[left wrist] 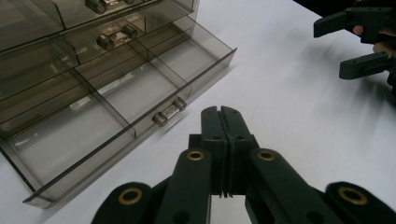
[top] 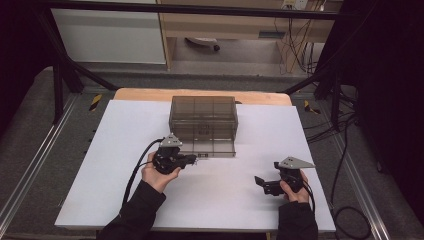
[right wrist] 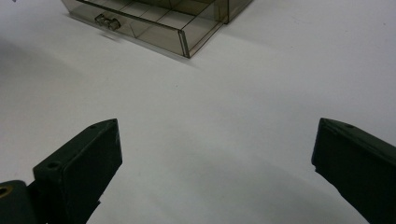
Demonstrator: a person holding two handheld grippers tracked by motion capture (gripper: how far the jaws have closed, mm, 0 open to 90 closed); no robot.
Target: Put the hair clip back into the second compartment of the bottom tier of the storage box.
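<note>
Your drawer box (top: 203, 120) sits at the far middle of the white surface (top: 100, 185), and everything else is placed from it. It is smoky clear plastic, and its bottom drawer (top: 212, 148) is pulled out toward you. In the left gripper view that drawer (left wrist: 100, 116) is split by clear walls into compartments, and the ones you can see into hold nothing. A small two-knob handle (left wrist: 169, 112) sits on the drawer's front wall.

Your left hand-held gripper (top: 191, 160) is just in front of the open drawer, near its left end, pointing to the right along the drawer front. Its jaws are pressed together with nothing between them; in its own view the left hand-held gripper (left wrist: 221, 116) has its tips just beside the handle, not touching it.

Your right hand-held gripper (top: 260, 183) is well in front of the box and off to its right, low over the surface and pointing left. Its jaws stand wide apart and hold nothing; its own view shows bare surface (right wrist: 210, 116) between them and the drawer's near corner (right wrist: 184, 44) far ahead.
</note>
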